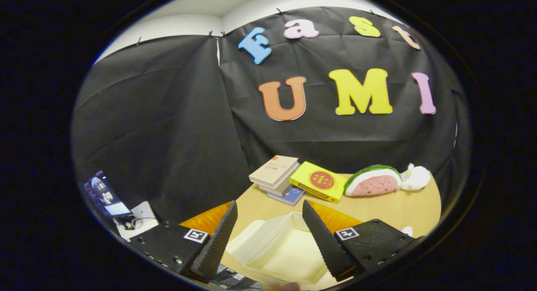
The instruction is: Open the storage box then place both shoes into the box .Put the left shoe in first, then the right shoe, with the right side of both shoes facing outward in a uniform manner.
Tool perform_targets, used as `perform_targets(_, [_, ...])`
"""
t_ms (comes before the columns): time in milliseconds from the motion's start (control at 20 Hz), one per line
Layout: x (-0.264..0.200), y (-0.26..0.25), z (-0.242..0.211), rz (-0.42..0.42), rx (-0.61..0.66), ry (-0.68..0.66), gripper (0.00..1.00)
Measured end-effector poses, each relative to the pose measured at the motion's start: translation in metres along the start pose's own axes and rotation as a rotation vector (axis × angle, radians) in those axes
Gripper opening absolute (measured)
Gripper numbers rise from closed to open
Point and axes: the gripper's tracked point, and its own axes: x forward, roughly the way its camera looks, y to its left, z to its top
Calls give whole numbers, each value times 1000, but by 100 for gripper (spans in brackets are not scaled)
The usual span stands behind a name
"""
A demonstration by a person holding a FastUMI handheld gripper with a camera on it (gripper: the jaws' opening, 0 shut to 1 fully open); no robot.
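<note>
The hand-held gripper hangs over the bench with its fingers spread wide and holding nothing; between and just beyond them sits the pale box, with an orange part showing behind each finger. Beyond lie stacked books, a yellow book and a watermelon plush. Risk, as a judgement: the fingers hide the box's edges and whether it is open is hard to tell, so a misjudged grasp could slip or shove the box.

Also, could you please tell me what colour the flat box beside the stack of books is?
Yellow box with a red round mark, gripper view.
</note>
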Motion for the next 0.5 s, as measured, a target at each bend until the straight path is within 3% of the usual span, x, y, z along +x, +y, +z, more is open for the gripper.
perform_targets(500, [-84, -190, -27, -208, 86, -29, 95])
